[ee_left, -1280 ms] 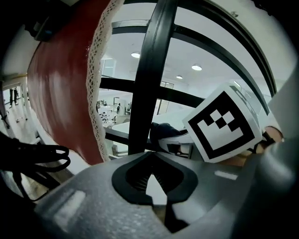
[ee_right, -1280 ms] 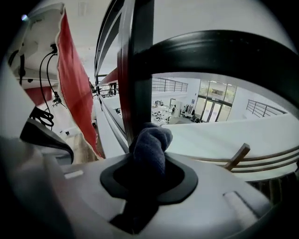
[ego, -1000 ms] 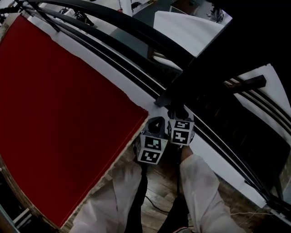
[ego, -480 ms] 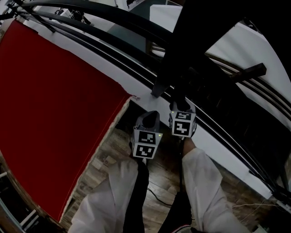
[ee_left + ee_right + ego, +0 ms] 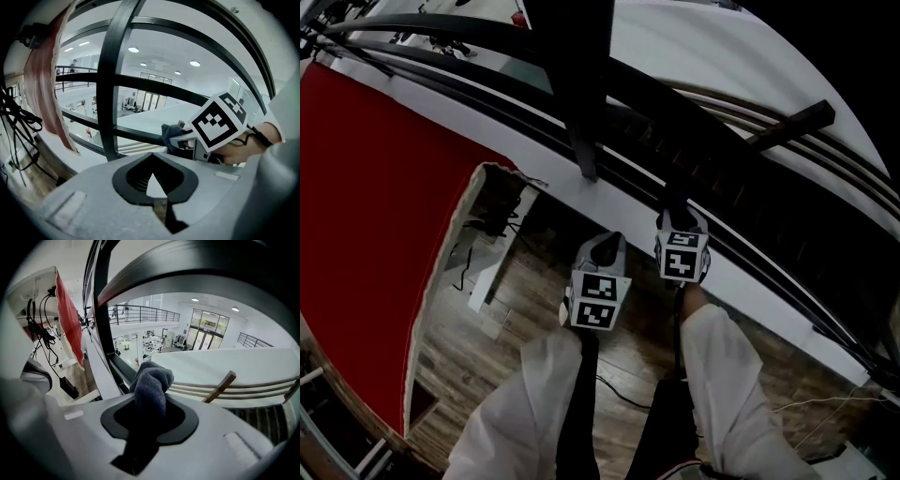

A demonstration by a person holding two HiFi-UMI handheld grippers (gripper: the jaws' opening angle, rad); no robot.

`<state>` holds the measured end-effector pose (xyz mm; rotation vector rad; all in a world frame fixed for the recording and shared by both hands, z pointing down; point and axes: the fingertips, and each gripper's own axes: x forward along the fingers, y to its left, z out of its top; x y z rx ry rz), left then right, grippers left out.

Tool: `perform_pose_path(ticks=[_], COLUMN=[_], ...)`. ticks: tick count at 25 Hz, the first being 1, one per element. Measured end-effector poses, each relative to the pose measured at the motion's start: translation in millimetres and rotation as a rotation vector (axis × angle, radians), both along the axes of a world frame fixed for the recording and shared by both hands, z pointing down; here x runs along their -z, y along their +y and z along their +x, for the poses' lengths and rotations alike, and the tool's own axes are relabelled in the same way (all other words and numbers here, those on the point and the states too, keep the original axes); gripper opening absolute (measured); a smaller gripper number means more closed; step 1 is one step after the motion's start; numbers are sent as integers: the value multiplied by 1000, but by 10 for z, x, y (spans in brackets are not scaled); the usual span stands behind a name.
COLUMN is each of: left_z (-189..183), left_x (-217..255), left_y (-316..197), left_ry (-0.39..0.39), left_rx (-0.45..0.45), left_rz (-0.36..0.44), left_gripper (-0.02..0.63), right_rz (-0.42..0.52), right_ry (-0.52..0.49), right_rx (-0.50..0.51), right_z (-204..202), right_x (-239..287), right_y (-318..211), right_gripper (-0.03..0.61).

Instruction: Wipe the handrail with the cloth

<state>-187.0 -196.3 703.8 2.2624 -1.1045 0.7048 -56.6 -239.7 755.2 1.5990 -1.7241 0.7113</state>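
Head view dim, underexposed; handrail (image 5: 675,103) near-black, detail lost; corners fall off to black; red banner (image 5: 375,187) only strong colour, flat and shadowless. My left gripper view bright; round ceiling lights (image 5: 133,49) glare overhead, bars against them in silhouette; heavy fisheye bend, dark ring at edges. My right gripper view bright too, daylight at far windows (image 5: 206,326); cloth (image 5: 152,385) between my jaws sharp; nearest rail overhead soft.
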Motion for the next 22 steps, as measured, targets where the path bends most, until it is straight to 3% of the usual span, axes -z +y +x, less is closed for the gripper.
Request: perform_pose_path(ticks=[22], left_z=[1790], left_x=[-107], left_y=[1057], left_ry=[-14], left_rx=[-239], left_rz=[-27], left_gripper=[2], right_rz=[10], right_ry=[25], right_rx=[-180], right_z=[1827], right_x=[22], right_y=[1335], right_gripper=[94])
